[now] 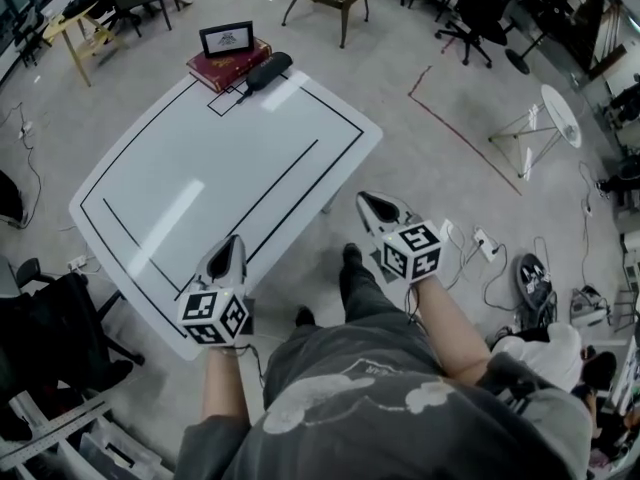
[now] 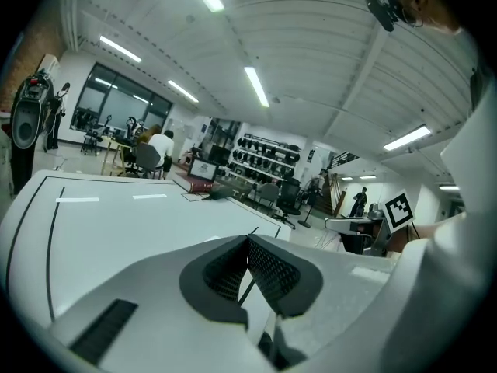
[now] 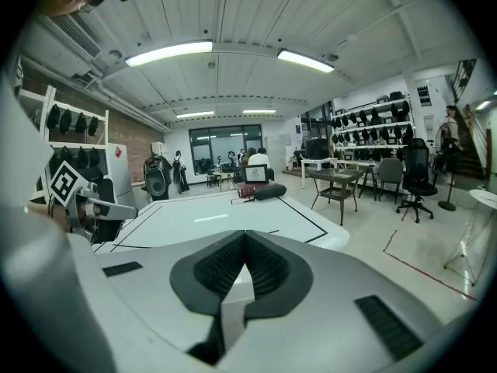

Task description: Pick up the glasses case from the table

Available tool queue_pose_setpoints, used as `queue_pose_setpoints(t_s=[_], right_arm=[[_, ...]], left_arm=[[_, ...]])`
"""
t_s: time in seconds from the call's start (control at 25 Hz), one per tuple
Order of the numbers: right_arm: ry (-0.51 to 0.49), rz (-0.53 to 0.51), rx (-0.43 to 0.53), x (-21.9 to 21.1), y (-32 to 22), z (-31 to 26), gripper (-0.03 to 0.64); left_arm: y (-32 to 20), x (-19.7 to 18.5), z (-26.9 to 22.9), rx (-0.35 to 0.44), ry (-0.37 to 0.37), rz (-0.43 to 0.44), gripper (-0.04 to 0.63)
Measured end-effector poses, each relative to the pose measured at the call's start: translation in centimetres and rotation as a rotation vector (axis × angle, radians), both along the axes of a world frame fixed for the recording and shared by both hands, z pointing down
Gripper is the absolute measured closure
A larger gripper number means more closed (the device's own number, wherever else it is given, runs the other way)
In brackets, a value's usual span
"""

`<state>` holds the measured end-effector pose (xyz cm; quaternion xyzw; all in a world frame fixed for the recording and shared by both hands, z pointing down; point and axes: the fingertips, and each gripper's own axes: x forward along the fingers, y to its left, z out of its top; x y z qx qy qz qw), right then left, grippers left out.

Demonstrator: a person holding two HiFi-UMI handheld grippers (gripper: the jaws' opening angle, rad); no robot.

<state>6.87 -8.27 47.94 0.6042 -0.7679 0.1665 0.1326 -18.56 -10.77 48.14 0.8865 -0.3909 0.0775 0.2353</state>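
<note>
The black oblong glasses case (image 1: 268,71) is seen lying at the far end of the white, black-lined bench (image 1: 200,188), just beside a dark red book (image 1: 228,66) topped by a small framed picture (image 1: 226,38). The left hand-held gripper (image 1: 233,243) and the right hand-held gripper (image 1: 368,204) are held by the bench's near edge, well apart from the case, each with jaws closed together on nothing.

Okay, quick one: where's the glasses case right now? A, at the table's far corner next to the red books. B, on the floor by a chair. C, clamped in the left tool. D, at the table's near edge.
A: the dark glasses case lies at the far corner of the table, right beside the red books.
</note>
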Motion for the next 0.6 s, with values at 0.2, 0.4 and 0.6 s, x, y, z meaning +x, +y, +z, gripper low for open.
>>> queue_pose_setpoints(t_s=[0.2,0.4,0.6], right_arm=[[-0.013,-0.026,0.012,1.7,-3.6,0.6,0.617],[-0.046,-0.106,0.032,3.8,-10.0,1.5,0.617],[-0.068,-0.202,0.026,7.1,-18.3,1.2,0.617]], left_arm=[[-2.2,2.2,-0.4,0.026,-0.026,-0.002,0.592],[-7.0,4.9,-0.3,0.043,-0.06,-0.041,0.592],[-13.3,8.4,-1.2,0.036,-0.093,-0.125,0.592]])
